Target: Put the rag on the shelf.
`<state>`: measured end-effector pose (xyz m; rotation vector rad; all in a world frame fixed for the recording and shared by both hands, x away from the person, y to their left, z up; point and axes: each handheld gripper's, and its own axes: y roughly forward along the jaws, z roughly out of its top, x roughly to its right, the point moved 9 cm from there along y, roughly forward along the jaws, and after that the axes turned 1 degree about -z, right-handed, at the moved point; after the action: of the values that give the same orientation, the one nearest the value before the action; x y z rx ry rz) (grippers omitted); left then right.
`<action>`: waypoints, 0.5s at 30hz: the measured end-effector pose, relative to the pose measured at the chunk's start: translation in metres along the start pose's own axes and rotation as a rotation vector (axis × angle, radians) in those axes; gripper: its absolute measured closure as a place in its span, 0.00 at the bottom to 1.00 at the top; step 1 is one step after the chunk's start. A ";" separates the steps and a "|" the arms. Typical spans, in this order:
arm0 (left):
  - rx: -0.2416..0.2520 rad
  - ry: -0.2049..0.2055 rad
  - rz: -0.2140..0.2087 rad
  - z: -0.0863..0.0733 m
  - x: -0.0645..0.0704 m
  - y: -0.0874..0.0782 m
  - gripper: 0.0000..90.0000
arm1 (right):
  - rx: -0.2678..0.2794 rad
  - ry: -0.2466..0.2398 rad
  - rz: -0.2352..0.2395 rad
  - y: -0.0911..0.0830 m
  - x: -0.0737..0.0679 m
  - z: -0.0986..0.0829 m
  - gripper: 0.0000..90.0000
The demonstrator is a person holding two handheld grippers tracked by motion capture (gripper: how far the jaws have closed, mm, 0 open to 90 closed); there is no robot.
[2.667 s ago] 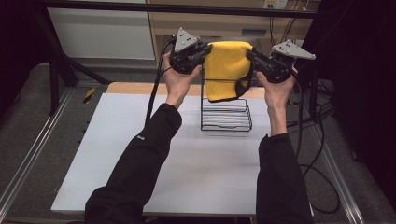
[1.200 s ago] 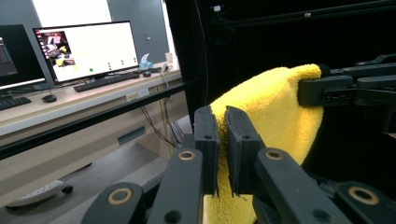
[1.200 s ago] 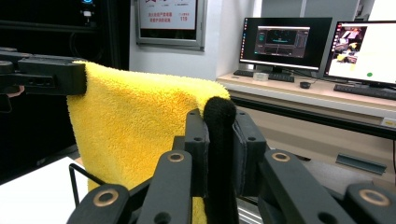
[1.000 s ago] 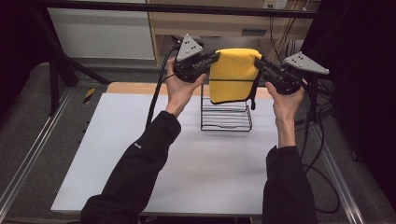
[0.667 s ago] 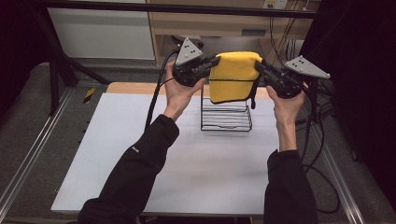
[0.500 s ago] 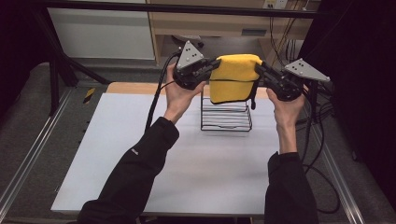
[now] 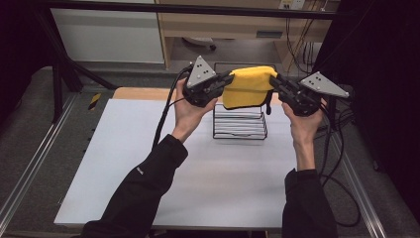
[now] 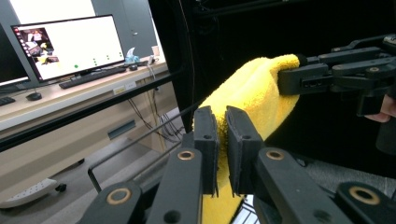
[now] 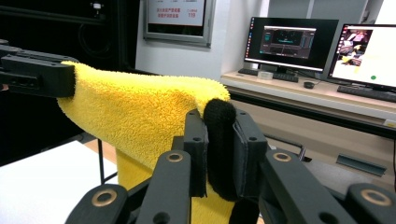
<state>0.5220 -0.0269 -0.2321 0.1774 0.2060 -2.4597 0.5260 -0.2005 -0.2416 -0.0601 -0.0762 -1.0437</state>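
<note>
- Yellow towel point(image 7: 246, 87) is held in the air between the two tools, above the black wire rack point(image 7: 239, 122) and clear of the white surface point(image 7: 124, 163).
- It is stretched roughly level along its top edge, and the rest hangs down toward the rack; in the high view its lower edge overlaps the top of the rack, and whether the two touch cannot be told.
- The left tool point(image 7: 224, 81) is closed on the towel's left end, with yellow cloth pinched between its jaws in the left gripper view point(image 8: 220, 140).
- The right tool point(image 7: 274, 82) is closed on the towel's right end; in the right gripper view point(image 9: 219, 140) a black tab or trim point(image 9: 220, 140) at the towel's corner is clamped between the jaws.
- Each tool is seen from the other's camera, gripping the far end of the cloth.
- Both tools are raised at about the same height, with a grey three-cornered plate on top of each and cables trailing down from them.
- The rack is seen standing upright near the far edge of the surface, between the person's forearms.
- Monitors point(image 9: 292, 42) and a keyboard point(image 8: 91, 77) are seen on a desk point(image 9: 303, 93) in the background of the gripper views, well apart from the work.
</note>
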 end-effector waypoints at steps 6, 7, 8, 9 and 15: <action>-0.032 -0.017 -0.006 -0.011 0.006 -0.001 0.92 | -0.024 0.006 0.013 -0.004 -0.003 -0.008 0.87; -0.040 -0.022 -0.007 -0.013 0.007 -0.001 0.92 | -0.028 0.003 0.016 -0.004 -0.003 -0.009 0.86; -0.050 -0.028 -0.008 -0.016 0.008 -0.001 0.92 | -0.033 0.008 0.019 -0.005 -0.003 -0.010 0.86; -0.055 -0.036 -0.010 -0.018 0.008 -0.001 0.92 | -0.040 0.009 0.022 -0.005 -0.004 -0.011 0.86; -0.089 -0.054 -0.018 -0.030 0.009 0.000 0.91 | -0.074 0.003 0.042 -0.007 -0.006 -0.016 0.85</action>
<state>0.5173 -0.0263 -0.2635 0.0713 0.2948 -2.4645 0.5170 -0.2000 -0.2576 -0.1270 -0.0338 -1.0048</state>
